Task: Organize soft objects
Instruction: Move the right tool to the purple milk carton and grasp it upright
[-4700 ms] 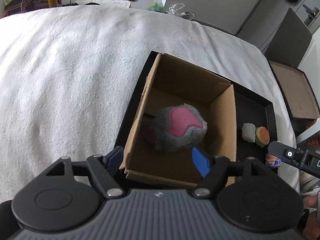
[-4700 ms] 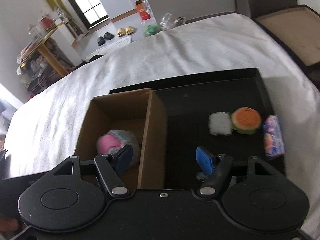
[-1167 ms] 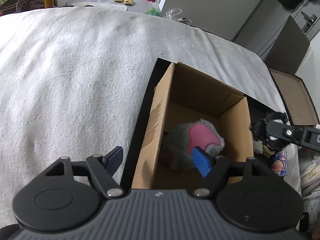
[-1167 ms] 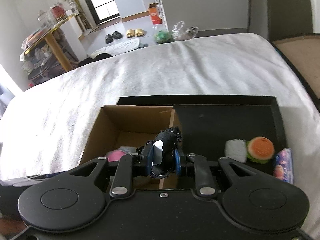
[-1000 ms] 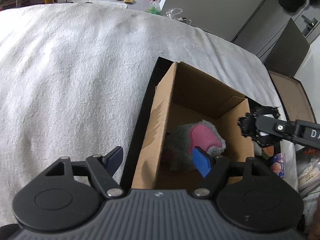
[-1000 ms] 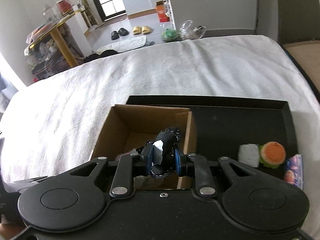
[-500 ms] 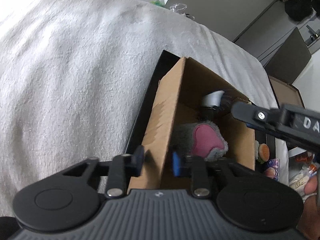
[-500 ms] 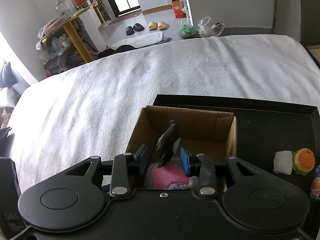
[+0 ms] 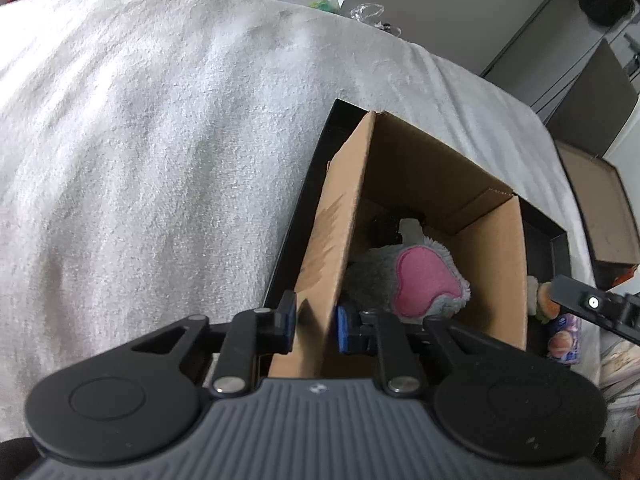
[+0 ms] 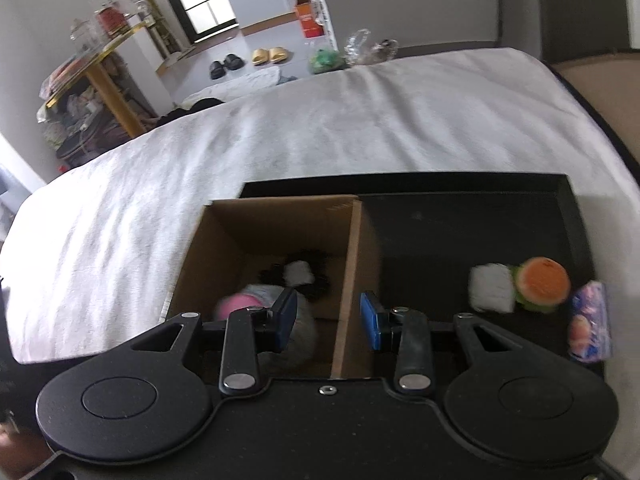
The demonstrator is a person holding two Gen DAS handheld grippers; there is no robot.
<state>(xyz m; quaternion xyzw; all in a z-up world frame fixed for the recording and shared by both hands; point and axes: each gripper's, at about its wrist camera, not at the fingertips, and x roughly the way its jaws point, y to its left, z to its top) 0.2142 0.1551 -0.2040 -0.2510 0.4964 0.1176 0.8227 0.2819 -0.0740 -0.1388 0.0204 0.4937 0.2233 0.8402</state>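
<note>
A cardboard box [image 9: 424,168] [image 10: 280,216] stands in a black tray [image 10: 460,208]. Inside lie a grey and pink plush [image 9: 420,280] [image 10: 240,300] and a black and white soft toy [image 10: 300,272] [image 9: 408,228]. My left gripper [image 9: 314,322] is shut on the box's left wall. My right gripper [image 10: 328,320] is open and empty, its fingers astride the box's right wall. A white soft block [image 10: 492,288], an orange and green burger toy [image 10: 542,282] and a purple packet [image 10: 590,328] lie in the tray's right part.
The tray sits on a bed with a white blanket [image 9: 160,140]. An open brown case [image 9: 600,208] lies off the bed's right side. Slippers [image 10: 268,55] and a shelf [image 10: 92,92] stand on the floor beyond the bed.
My right gripper opened and let the black and white toy drop into the box, then drew back to the right. My left gripper stays clamped on the box wall.
</note>
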